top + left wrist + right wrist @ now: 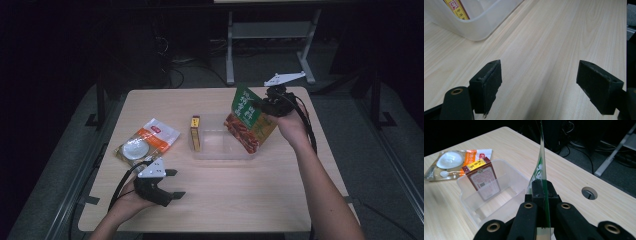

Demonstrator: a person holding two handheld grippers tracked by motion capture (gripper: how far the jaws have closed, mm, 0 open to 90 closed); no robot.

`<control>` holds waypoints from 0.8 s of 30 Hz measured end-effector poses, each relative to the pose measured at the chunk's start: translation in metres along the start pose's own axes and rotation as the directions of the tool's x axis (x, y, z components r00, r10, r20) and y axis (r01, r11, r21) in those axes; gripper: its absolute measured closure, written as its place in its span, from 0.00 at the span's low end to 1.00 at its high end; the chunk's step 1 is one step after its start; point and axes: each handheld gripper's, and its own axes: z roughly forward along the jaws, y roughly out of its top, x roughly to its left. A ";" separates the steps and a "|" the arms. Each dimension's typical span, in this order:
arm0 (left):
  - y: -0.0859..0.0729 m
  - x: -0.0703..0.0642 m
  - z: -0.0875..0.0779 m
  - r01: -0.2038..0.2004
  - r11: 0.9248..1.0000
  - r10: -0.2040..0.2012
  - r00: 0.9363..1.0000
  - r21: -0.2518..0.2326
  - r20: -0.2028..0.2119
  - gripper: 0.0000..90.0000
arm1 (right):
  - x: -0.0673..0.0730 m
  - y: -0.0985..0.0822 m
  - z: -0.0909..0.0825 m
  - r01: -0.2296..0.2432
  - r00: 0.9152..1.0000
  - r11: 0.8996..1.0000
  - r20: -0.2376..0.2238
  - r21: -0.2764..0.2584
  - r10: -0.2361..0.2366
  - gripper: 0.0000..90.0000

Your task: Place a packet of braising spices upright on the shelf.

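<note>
Nearest the high camera, the left gripper sits low over the near-left part of the desk, held in the person's left hand. Its fingers are spread wide with nothing between them; in the left gripper view bare wood lies under the gap.

Farther off, the right gripper is raised above the far-right part of the desk, with its fingers pressed together on the upper edge of a green-and-red snack bag. In the right gripper view the bag's thin edge runs straight up from between the pads. The bag hangs tilted, its lower end at the right end of a clear plastic box, over the rim; whether it touches the box I cannot tell.

Inside the box, at its left end, a yellow-and-brown carton stands upright against the wall. This carton is well apart from the bag, with the open middle of the box between them.

Left of the box, a flat orange-and-clear packet with a white disc inside lies on the desk, just beyond the left gripper. A round cable hole in the desk shows to the right of the pinching fingers in the right gripper view.
</note>
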 end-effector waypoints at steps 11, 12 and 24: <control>0.000 -0.001 0.001 0.001 1.000 -0.001 1.000 0.006 0.004 0.22 | -0.003 -0.009 -0.003 -0.012 1.000 1.000 0.001 -0.001 0.012 0.89; 0.000 -0.001 0.001 0.001 1.000 -0.001 1.000 0.006 0.004 0.22 | -0.004 -0.010 -0.005 -0.013 1.000 1.000 -0.001 0.004 0.013 0.88; 0.000 -0.001 0.002 -0.006 1.000 0.006 1.000 0.010 0.002 0.22 | -0.004 -0.016 -0.017 -0.004 1.000 1.000 0.005 -0.021 0.004 1.00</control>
